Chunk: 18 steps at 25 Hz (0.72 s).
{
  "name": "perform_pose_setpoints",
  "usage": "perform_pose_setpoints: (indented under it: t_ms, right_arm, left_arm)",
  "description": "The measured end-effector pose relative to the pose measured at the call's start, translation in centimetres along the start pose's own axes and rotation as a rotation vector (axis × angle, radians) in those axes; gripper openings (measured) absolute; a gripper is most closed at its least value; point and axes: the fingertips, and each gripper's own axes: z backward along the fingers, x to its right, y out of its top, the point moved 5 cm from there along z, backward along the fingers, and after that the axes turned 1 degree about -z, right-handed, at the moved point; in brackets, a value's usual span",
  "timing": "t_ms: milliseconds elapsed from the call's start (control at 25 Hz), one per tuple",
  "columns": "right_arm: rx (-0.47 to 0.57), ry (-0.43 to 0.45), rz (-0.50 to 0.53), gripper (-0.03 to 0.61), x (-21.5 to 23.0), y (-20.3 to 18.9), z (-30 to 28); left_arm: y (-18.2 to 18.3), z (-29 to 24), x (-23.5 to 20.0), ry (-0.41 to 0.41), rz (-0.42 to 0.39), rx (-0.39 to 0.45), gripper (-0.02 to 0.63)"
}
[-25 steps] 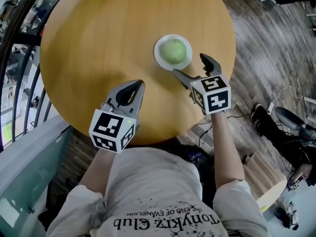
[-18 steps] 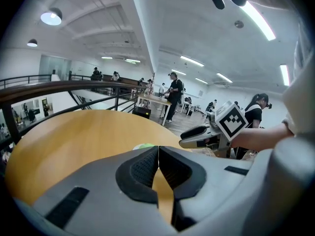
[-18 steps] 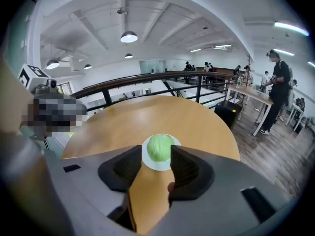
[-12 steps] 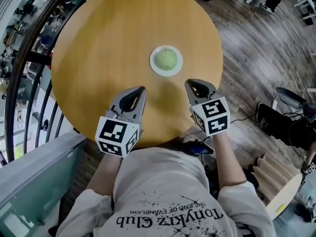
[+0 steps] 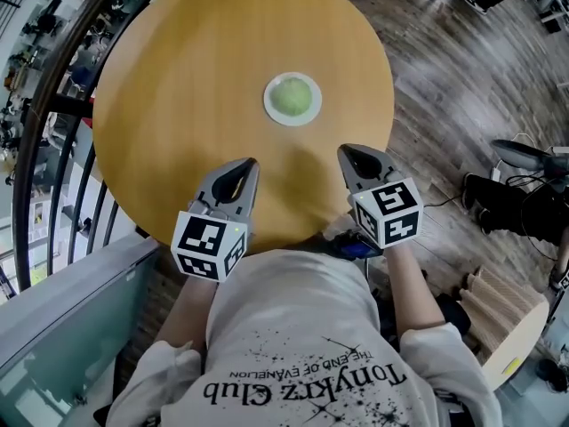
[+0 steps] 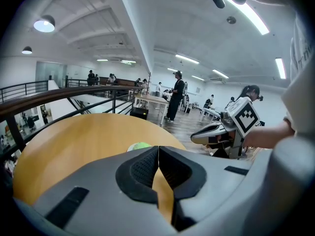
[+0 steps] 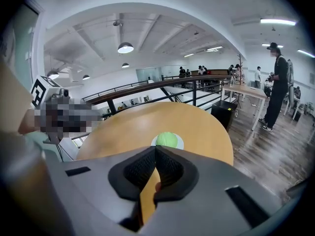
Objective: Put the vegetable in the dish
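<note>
Only the head view shows the whole round wooden bench [image 5: 178,78], with the green vegetable [image 5: 292,96] in its white dish [image 5: 268,106]. My left gripper [image 5: 252,162] and my just-closed right gripper [image 5: 342,150] pinch nothing.

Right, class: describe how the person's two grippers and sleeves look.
The left gripper and right gripper are both grey plastic, tapering to a beak, with black ribbed pads inside. Each carries a white cube printed with black square markers. The person wears a pale T-shirt with black lettering and short sleeves.
</note>
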Motion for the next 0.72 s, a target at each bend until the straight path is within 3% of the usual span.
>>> perform_pose_setpoints:
  t_ms: [720]
  right_arm:
    - [-0.011, 0.046, 0.053, 0.025, -0.2, 1.8, -1.0]
  left_arm:
    - [0.6, 0.4, -0.4, 0.026, 0.01, 0.009, 0.023]
